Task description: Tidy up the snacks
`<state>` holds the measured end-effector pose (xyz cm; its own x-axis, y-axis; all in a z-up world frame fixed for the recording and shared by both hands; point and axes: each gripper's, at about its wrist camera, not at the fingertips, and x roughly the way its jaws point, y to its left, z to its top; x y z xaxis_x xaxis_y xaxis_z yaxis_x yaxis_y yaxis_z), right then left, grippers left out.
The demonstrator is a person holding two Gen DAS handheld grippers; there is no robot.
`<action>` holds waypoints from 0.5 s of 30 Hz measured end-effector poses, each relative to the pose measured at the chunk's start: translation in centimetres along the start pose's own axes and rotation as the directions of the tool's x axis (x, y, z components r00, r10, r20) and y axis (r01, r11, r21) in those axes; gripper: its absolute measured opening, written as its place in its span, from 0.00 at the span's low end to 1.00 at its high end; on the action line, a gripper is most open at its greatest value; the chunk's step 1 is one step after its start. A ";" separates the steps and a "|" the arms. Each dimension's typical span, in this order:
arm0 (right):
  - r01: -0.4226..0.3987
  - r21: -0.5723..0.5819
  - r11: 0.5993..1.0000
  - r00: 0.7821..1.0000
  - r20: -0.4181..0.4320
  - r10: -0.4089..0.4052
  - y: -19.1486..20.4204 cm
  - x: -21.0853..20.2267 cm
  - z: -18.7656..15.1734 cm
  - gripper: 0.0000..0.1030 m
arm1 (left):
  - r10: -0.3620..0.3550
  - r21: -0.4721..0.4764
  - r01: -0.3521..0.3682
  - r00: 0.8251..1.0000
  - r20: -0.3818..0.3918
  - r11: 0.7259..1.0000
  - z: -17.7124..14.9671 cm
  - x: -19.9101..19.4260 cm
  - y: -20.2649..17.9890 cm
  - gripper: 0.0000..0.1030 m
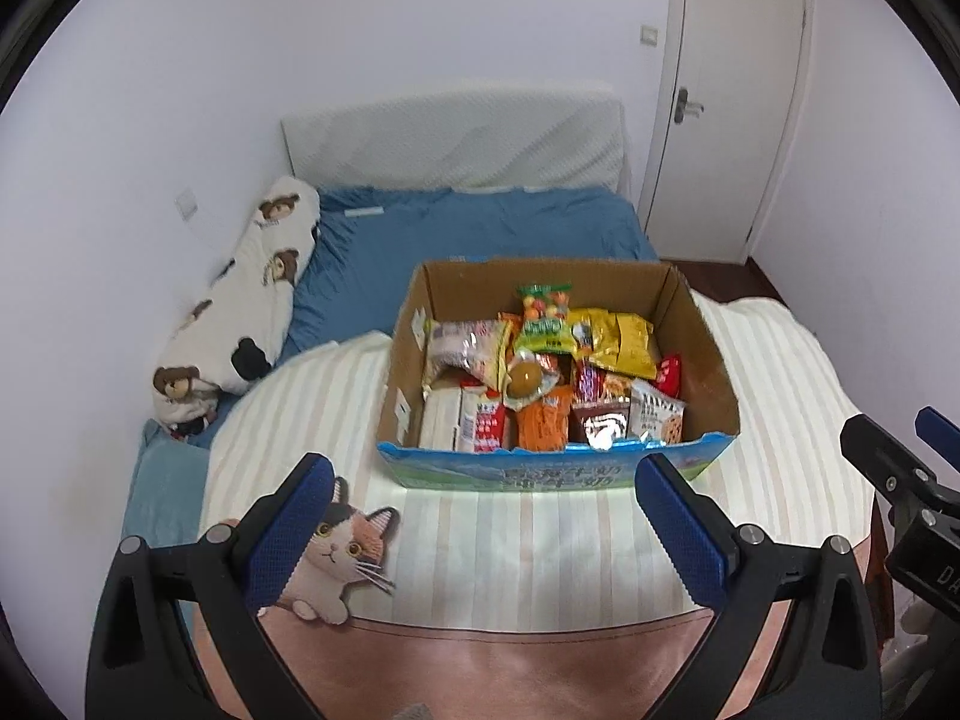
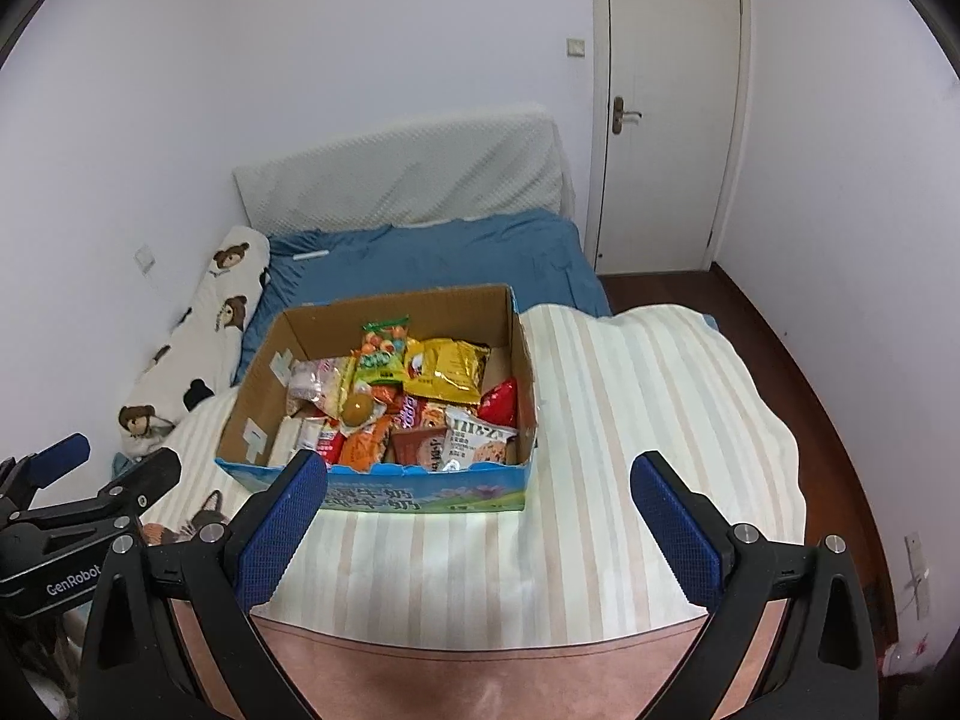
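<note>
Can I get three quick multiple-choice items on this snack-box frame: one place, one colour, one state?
1. Where does the cardboard box sit?
A. on the striped blanket
B. on the floor
C. on the pillow

2. What colour is the big crinkled bag at the back right of the box?
A. purple
B. yellow
C. white

3. How do the left gripper and right gripper stand?
A. both shut on snacks
B. one holds the box
C. both open, holding nothing

Answers:
1 A, the striped blanket lies under and around it.
2 B, its foil reads yellow in both views.
3 C, the fingers are wide apart with only blanket between.
</note>
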<state>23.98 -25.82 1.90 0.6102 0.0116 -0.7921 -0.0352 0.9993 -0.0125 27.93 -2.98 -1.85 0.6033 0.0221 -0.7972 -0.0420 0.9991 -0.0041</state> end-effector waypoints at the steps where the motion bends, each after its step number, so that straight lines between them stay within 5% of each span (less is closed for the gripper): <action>1: 0.002 -0.002 1.000 1.000 -0.012 -0.002 0.0 0.6 0.0 1.00 | -0.003 -0.001 0.002 1.000 -0.013 1.000 0.1 0.6 -0.1 1.00; 15: 0.007 0.008 1.000 0.997 -0.078 -0.007 -0.6 5.0 0.9 1.00 | -0.005 0.007 0.005 0.997 -0.074 1.000 1.5 4.0 -0.8 1.00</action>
<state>27.79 -26.32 -1.46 0.5471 0.0022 -0.8371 -0.0241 0.9996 -0.0132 31.62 -3.64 -4.13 0.5430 0.0147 -0.8396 -0.0336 0.9994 -0.0043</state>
